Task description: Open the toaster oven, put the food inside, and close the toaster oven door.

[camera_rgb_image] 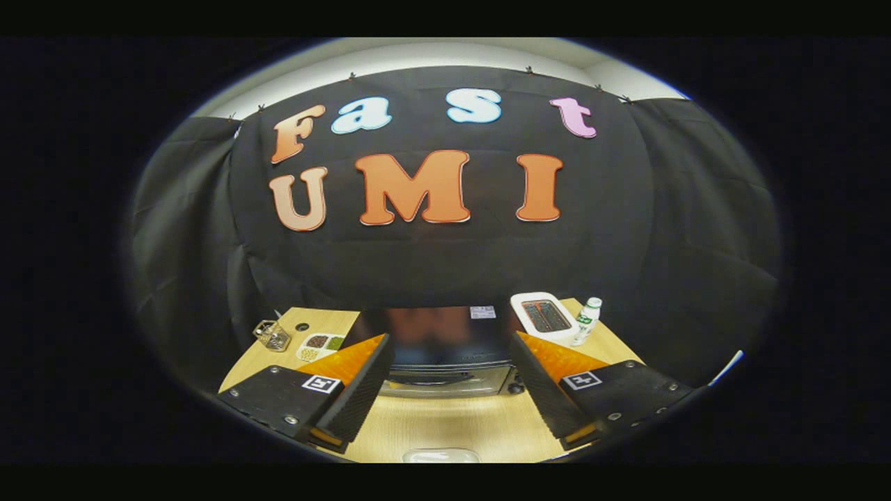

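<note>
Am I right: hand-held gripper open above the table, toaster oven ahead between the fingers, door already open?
Not quite. The gripper view shows the hand-held gripper open above the table, the toaster oven ahead between the fingers, but its door is shut, not open.

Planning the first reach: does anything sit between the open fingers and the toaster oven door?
Nothing visible. The hand-held gripper is open, and only bare wooden table lies between its fingers and the toaster oven just ahead.
</note>
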`<state>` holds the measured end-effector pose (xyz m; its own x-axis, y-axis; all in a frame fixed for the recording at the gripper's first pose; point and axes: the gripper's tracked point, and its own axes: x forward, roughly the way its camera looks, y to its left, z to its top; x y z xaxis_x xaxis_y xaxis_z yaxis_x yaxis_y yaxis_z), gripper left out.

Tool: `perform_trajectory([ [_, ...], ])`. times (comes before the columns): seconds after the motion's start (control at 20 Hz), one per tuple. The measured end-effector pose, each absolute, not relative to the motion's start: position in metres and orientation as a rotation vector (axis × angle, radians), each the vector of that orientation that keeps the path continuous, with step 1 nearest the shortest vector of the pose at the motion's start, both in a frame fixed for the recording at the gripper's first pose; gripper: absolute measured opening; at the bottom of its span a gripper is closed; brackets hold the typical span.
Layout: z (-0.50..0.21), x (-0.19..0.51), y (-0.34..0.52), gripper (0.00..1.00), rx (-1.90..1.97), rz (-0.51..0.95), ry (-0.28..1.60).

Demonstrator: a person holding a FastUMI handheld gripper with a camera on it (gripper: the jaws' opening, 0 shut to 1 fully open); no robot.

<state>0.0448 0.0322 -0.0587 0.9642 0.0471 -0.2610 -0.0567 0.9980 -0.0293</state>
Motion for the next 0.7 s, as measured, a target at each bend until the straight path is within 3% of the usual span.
perform_trajectory([
  [0.7, -0.0561, 0.0388, 0.0322, 0.99, -0.022, 0.054, 0.257],
])
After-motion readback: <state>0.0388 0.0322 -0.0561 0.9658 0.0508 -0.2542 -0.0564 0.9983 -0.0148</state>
